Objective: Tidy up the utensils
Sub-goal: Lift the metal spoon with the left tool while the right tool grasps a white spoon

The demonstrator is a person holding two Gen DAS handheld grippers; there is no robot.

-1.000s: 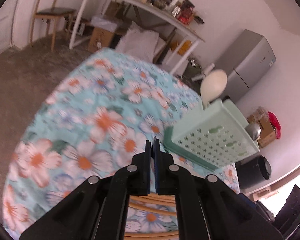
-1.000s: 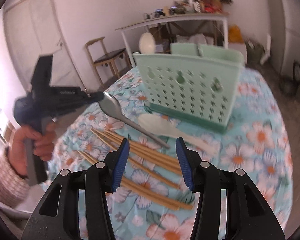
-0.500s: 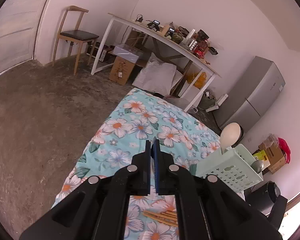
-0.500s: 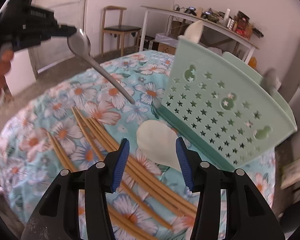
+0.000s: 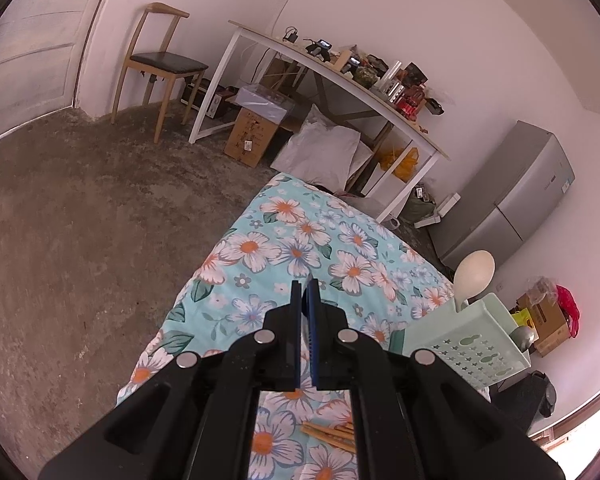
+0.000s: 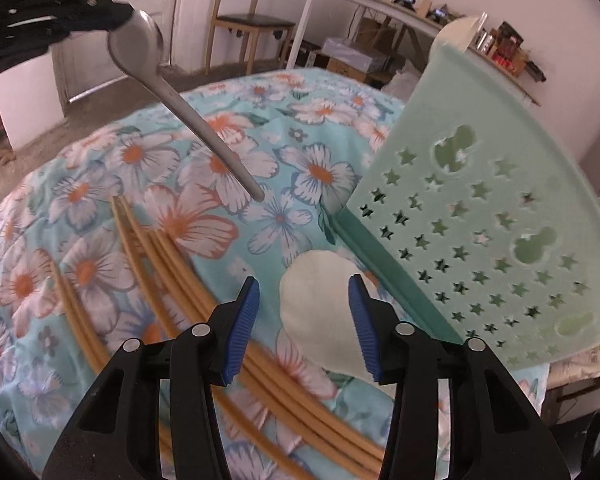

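Observation:
My left gripper [image 5: 305, 292] is shut, and the right wrist view shows it [image 6: 100, 16] at the top left gripping a metal spoon [image 6: 188, 116] by its bowl, handle slanting down over the cloth. My right gripper [image 6: 303, 292] hangs low over a white rice paddle [image 6: 316, 308] lying beside the mint basket [image 6: 480, 220]. Its jaws are closing with the paddle's head between them, and the left pad stands apart from it. Several wooden chopsticks [image 6: 160, 264] lie left of the paddle. In the basket [image 5: 468, 344] stand another white paddle [image 5: 474, 274] and a metal spoon [image 5: 522, 336].
The floral cloth [image 5: 300, 248] covers the table, whose left edge drops to a bare floor [image 5: 80, 240]. Behind stand a wooden chair [image 5: 160, 64], a white desk [image 5: 340, 80] with clutter, a cardboard box [image 5: 252, 136] and a grey fridge [image 5: 512, 196].
My right gripper has dropped and rolled, coming down around the white paddle's head, with its jaws slightly narrower. My left gripper has drawn back and up from the basket, carrying the spoon.

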